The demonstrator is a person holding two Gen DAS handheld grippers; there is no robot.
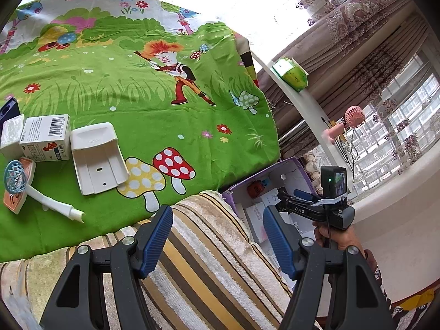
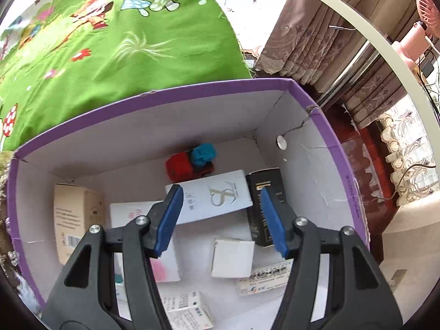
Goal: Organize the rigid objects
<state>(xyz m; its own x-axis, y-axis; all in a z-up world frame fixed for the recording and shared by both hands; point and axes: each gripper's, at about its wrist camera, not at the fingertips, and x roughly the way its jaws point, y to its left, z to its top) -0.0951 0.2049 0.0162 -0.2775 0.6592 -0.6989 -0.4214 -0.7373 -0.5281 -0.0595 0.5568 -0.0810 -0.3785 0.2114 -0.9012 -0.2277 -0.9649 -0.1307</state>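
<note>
In the right wrist view my right gripper (image 2: 220, 192) hangs open above the purple box (image 2: 192, 88), with nothing between its pads. Inside the box lie a red and blue toy car (image 2: 192, 162), a white carton (image 2: 217, 195), a black carton (image 2: 264, 192), a beige carton (image 2: 74, 214) and several small white boxes. My left gripper (image 1: 217, 211) stands open and empty over a striped towel (image 1: 198, 247). On the green cloth at far left lie a white plastic holder (image 1: 96, 159), a barcoded carton (image 1: 45, 137) and a blue mesh wand (image 1: 15, 177).
The purple box (image 1: 231, 196) sits just right of the towel, below the cloth's edge, with my right gripper (image 1: 299, 196) and a hand over it. A curved white rail (image 1: 297, 104), curtains and a pink fan (image 1: 354, 115) stand to the right. An orange packet (image 1: 12, 200) lies under the wand.
</note>
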